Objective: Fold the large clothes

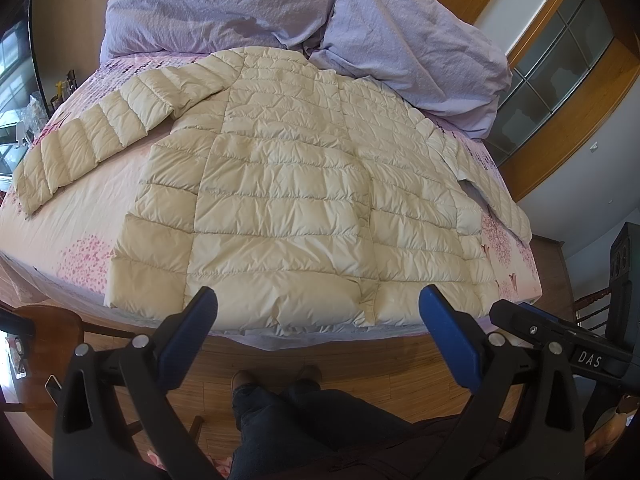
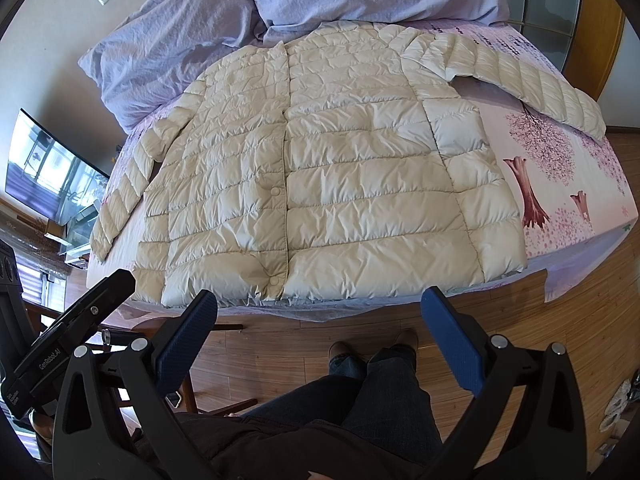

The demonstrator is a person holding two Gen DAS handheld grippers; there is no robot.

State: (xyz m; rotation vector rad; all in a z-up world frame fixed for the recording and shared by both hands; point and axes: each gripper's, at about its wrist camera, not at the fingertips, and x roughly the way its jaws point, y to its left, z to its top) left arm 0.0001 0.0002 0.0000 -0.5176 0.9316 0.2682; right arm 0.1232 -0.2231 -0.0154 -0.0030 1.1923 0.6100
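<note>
A cream quilted down jacket (image 1: 288,184) (image 2: 328,168) lies spread flat on the bed, front up and snapped shut, with both sleeves stretched out to the sides. Its hem reaches the bed's near edge. My left gripper (image 1: 318,300) hovers open just short of the hem, nothing between its blue pads. My right gripper (image 2: 320,304) is also open and empty, held above the floor in front of the hem. Beside it, in the right wrist view, the left gripper's body (image 2: 68,332) shows at the lower left.
The bed has a pink blossom-print sheet (image 2: 560,184), with a crumpled lavender duvet (image 1: 248,4) piled at the far end. A person's legs and shoes (image 2: 372,364) stand on the wood floor below. A television (image 2: 48,168) is at the left, a wooden chair (image 1: 48,328) nearby.
</note>
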